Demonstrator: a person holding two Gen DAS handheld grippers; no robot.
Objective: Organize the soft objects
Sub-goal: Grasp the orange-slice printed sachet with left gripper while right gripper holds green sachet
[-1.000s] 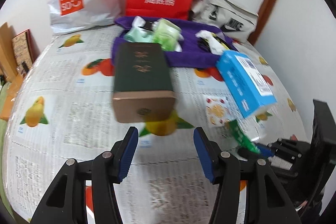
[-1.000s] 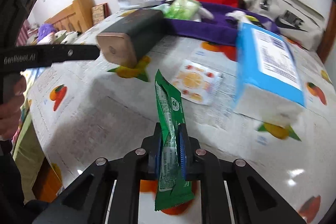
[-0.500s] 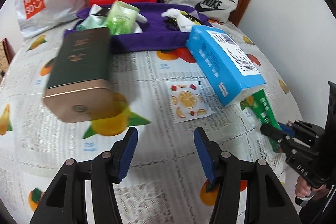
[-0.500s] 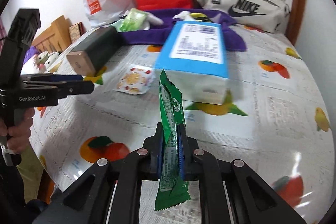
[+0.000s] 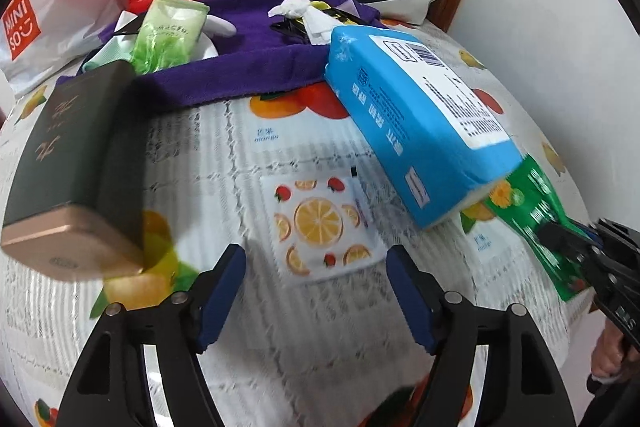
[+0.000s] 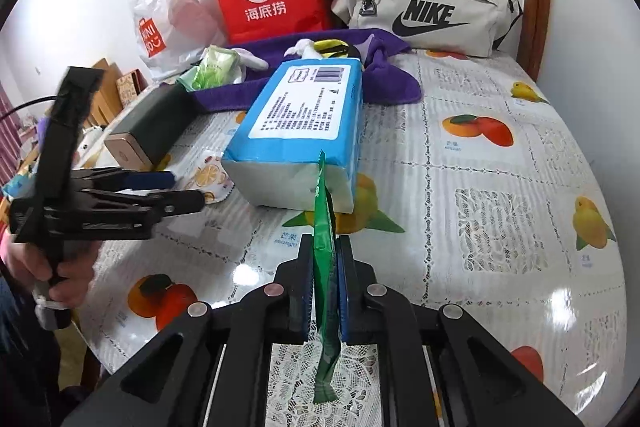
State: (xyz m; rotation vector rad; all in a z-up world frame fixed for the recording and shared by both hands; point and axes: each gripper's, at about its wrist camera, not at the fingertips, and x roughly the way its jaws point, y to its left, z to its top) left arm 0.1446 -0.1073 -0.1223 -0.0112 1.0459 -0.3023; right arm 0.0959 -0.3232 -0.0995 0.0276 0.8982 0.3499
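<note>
left gripper (image 5: 316,291) nearer orange-print packet (image 5: 322,223), jaws opening | right gripper (image 6: 323,279) clamps green sachet (image 6: 325,259)

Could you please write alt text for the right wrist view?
The right gripper pinches a green packet upright above a fruit-print table, facing a blue tissue pack. The left gripper reaches in from the left.

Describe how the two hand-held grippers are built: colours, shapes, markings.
Both match. The left hand-held gripper and the right hand-held gripper have black, angular plastic frames with cut-out slots, round silver pivot pins and flat blue pads on the fingers. Each hangs from a black pistol-style handle; white lettering on the frame is too blurred to read.
</note>
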